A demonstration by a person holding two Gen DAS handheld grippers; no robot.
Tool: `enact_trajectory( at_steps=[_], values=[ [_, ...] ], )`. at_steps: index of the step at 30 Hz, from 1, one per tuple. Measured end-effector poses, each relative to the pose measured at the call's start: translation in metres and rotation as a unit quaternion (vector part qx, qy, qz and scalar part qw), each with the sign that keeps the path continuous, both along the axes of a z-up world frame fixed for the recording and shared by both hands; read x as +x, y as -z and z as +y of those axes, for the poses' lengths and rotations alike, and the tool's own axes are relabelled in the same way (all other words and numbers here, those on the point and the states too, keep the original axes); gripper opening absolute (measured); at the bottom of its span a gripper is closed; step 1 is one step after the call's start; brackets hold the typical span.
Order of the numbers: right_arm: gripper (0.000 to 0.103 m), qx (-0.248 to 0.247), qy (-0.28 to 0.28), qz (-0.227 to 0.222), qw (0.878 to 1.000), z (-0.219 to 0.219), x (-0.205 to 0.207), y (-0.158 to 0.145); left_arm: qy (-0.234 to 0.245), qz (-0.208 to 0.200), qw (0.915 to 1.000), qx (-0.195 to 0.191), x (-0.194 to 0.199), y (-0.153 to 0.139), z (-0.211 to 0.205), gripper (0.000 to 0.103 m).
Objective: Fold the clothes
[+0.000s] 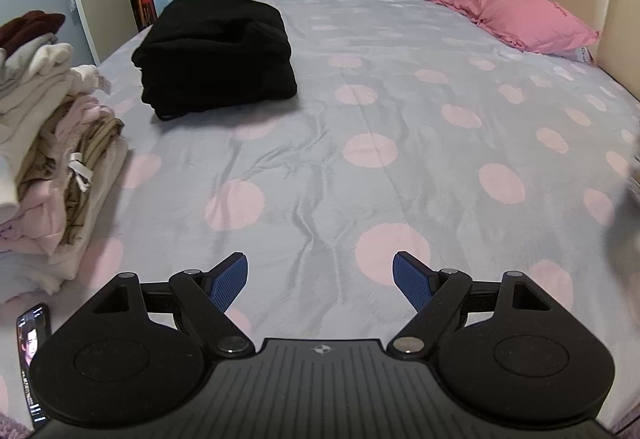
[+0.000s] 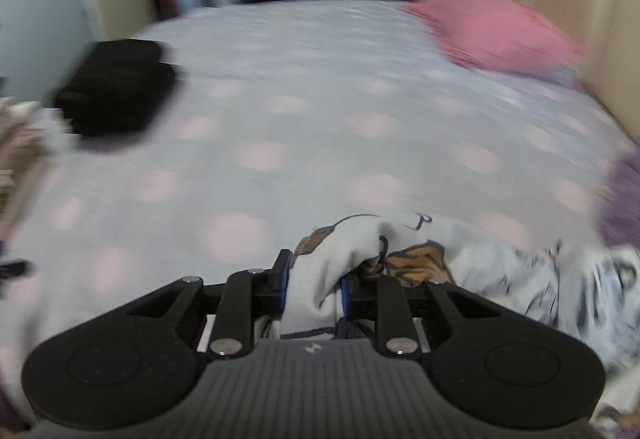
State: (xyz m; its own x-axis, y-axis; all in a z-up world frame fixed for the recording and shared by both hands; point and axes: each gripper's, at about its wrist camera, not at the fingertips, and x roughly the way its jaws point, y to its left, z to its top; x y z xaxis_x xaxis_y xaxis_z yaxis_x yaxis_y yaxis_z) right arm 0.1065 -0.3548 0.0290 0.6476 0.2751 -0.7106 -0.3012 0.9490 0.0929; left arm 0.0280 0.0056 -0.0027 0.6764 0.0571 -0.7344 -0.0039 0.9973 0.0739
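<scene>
Meanwhile the right tongs (image 2: 314, 289) are clenched on a bunched white printed garment (image 2: 400, 259), low over the bed (image 2: 320, 99), likely bringing it out to spread. The left tongs (image 1: 320, 281) hover released above bare bedspread, ready to take a corner.

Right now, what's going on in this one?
Someone is folding clothes on a bed. The right hand-held gripper is shut on a white printed garment at the near edge; the blur suggests it is moving. The left hand-held gripper is open and empty above the spotted cover. A folded black pile and a stack of pale clothes sit at the left.
</scene>
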Motion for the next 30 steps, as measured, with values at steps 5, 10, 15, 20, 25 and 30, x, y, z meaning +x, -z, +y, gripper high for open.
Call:
enact_trajectory(
  at_steps=[5, 10, 15, 20, 25, 30],
  values=[
    [0.025, 0.063, -0.099, -0.016, 0.993, 0.081, -0.012, -0.036, -0.001, -0.012, 0.9999, 0.007, -0.016, -0.012, 0.011, 0.080],
    [0.025, 0.117, -0.194, -0.039, 0.973, 0.152, -0.027, -0.063, -0.023, -0.023, 0.9993, 0.018, -0.033, -0.022, 0.031, 0.080],
    [0.033, 0.155, -0.257, -0.033, 0.953, 0.195, -0.030, -0.073, -0.056, -0.015, 0.9981, 0.020, -0.046, -0.021, 0.055, 0.080],
    [0.049, 0.097, -0.254, 0.011, 0.962, 0.217, -0.027, -0.055, -0.057, -0.010, 0.9981, 0.022, -0.055, -0.024, 0.064, 0.080],
    [0.076, 0.062, -0.245, 0.036, 0.967, 0.204, -0.025, -0.041, -0.033, -0.008, 0.9990, 0.028, -0.059, -0.028, 0.056, 0.080],
    [0.084, 0.053, -0.204, 0.016, 0.977, 0.174, -0.023, -0.044, 0.008, -0.008, 0.9994, 0.032, -0.051, -0.027, 0.035, 0.080]
  ],
)
